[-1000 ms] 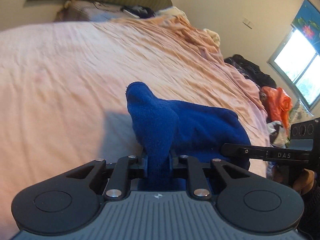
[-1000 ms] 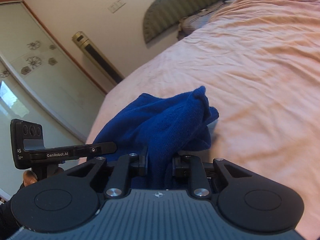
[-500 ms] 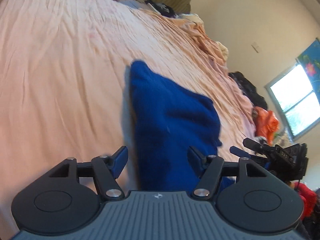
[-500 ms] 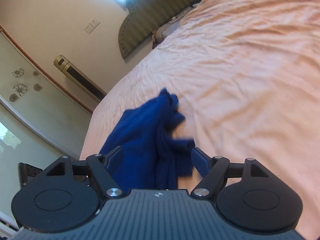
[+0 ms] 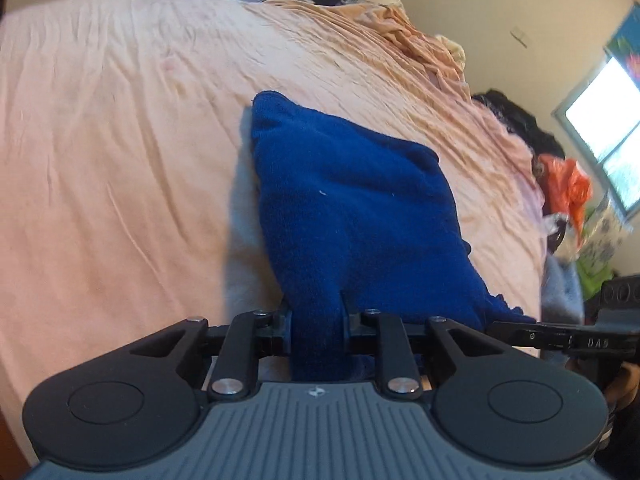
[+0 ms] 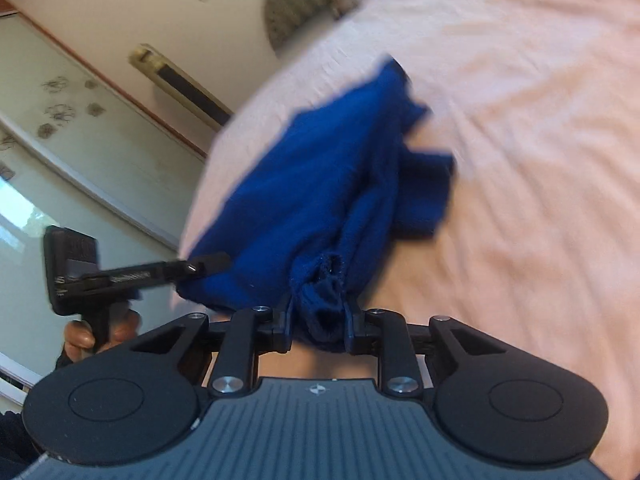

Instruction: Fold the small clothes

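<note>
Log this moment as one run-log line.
step: fold | left gripper: shut on blue cloth | right gripper: shut on blue cloth | cloth: on bed

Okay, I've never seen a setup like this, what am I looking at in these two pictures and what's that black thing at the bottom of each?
No robot here: a person holds a hand tool with two jaws in each hand. Each tool carries a wide-angle camera looking forward along its jaws, so its black body fills the bottom of its own picture. One picture comes from the left gripper, the other from the right gripper. Both are clamped on edges of the same blue garment, which lies partly on a bed with a pink sheet. In the right-hand camera's blurry picture you also see the person's hand gripping the other tool's handle.
</note>
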The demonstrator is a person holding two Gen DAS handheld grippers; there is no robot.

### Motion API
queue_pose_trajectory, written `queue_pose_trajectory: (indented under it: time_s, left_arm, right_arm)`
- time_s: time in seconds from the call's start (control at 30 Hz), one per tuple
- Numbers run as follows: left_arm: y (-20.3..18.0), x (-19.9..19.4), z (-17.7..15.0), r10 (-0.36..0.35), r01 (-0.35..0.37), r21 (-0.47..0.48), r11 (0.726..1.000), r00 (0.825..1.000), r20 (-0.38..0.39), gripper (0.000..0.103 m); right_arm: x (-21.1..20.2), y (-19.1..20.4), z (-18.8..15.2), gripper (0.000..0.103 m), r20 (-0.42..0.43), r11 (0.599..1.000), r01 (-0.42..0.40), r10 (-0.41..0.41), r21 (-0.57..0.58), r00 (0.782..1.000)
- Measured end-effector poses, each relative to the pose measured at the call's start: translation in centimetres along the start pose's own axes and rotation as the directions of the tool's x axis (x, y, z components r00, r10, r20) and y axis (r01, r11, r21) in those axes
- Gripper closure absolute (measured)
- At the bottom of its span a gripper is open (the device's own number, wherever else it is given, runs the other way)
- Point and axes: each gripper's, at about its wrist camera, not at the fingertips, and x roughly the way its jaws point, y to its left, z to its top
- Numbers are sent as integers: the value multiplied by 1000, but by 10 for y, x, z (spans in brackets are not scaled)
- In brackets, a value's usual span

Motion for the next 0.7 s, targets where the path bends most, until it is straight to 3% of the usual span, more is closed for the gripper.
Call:
queue_pose_trajectory:
  time_s: [0.03,0.1,0.23,0.3,0.37,0.43,0.57,0.63,0.67,0.7]
  left_arm:
    - [-1,5,-4,14,-14,18,1000,1000,-12,80]
    - [-5,9,-13,55,-55,50,997,998,5,75]
    - [-23,-29,-20,132,-147,162,976,986,99,70]
    - [-36,-53,-23,166,-222,250,942,960,227,61]
    - [-53,-57,-23,204,-314,323,893,921,333,35]
    - [-67,-43,-21,192,-342,381,859,905,378,35]
    - [-83,8,-18,182,-310,445,840,934,307,35]
    - [-86,34,-21,196,-297,472,830,948,251,35]
    - [-84,44,-22,200,-280,456,845,955,217,35]
    - [-79,51,-23,191,-264,413,871,959,210,35]
  right_arm:
    - [6,-8,-5,70,2,1000,22,-22,13,1000]
    - [-1,-18,-9,63,39,996,-31,27,89,999]
    - [-41,-2,-1,62,181,999,23,-30,38,983]
    - [-50,13,12,62,239,997,79,-74,-10,968]
    - [-39,29,29,60,261,997,57,-42,-49,964]
    - [-14,48,47,56,264,993,66,-38,-95,964]
    - [47,59,88,54,206,978,139,-105,-155,973]
    - [72,56,99,61,166,950,271,-245,-156,955]
    - [83,44,105,68,128,942,304,-287,-140,949]
    - [91,36,109,76,153,949,289,-269,-129,951]
